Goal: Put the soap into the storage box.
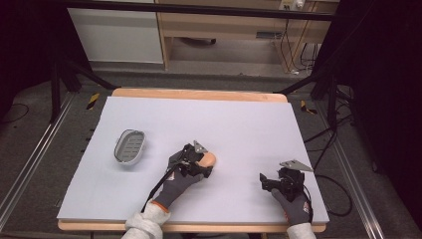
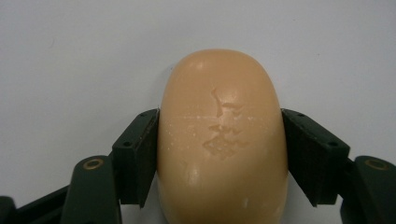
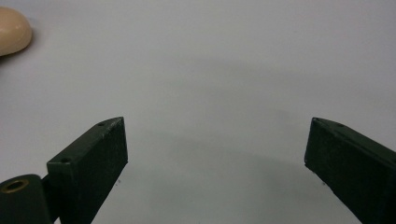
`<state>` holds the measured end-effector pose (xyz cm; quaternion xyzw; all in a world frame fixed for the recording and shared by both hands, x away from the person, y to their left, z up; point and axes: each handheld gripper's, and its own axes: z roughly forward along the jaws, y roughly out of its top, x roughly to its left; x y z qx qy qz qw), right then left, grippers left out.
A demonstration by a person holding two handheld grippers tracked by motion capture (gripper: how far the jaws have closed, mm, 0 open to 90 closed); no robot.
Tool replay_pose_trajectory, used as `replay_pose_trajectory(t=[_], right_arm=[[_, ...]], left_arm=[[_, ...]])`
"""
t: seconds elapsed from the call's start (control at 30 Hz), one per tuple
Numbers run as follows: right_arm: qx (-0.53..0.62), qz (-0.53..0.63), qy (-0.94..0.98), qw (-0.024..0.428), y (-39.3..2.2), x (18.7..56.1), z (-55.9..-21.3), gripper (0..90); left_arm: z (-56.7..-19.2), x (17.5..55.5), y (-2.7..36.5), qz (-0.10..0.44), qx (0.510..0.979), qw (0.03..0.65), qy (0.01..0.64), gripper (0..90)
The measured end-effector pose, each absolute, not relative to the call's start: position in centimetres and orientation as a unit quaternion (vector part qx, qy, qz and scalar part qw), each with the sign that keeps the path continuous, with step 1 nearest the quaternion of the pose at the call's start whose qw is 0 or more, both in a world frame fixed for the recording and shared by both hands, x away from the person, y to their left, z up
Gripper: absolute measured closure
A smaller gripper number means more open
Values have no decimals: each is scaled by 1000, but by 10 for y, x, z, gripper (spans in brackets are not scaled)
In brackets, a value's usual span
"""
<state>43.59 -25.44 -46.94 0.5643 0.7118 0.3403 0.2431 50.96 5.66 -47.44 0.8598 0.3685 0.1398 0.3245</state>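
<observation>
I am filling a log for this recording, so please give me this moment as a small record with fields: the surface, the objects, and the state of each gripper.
surface: white board on a wooden table
soap bar: peach colour, near the middle of the board, with scuffed marks on top
soap dish: grey, slotted, empty, to the left of the soap and apart from it
left gripper: shut on the soap bar, one jaw against each side
right gripper: open, jaws wide apart over bare board, holding nothing
</observation>
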Motion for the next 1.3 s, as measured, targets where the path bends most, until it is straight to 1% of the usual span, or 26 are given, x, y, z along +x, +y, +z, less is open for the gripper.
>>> replay_pose_trajectory(t=[0.37, 0.63, 1.0, 1.3], right_arm=[[564, 342, 712, 242, -255, 436, -469, 62], [565, 342, 711, 242, -256, 436, -469, 62], [567, 342, 710, 243, -255, 436, -469, 62], [568, 341, 709, 242, -255, 435, -469, 62]], left_arm=[[-472, 508, 57, 140, 859, 319, 375, 315], [-457, 501, 67, 143, 852, 340, 371, 315], [-429, 487, 94, 148, 842, 364, 370, 316], [-423, 477, 114, 152, 834, 373, 378, 315]])
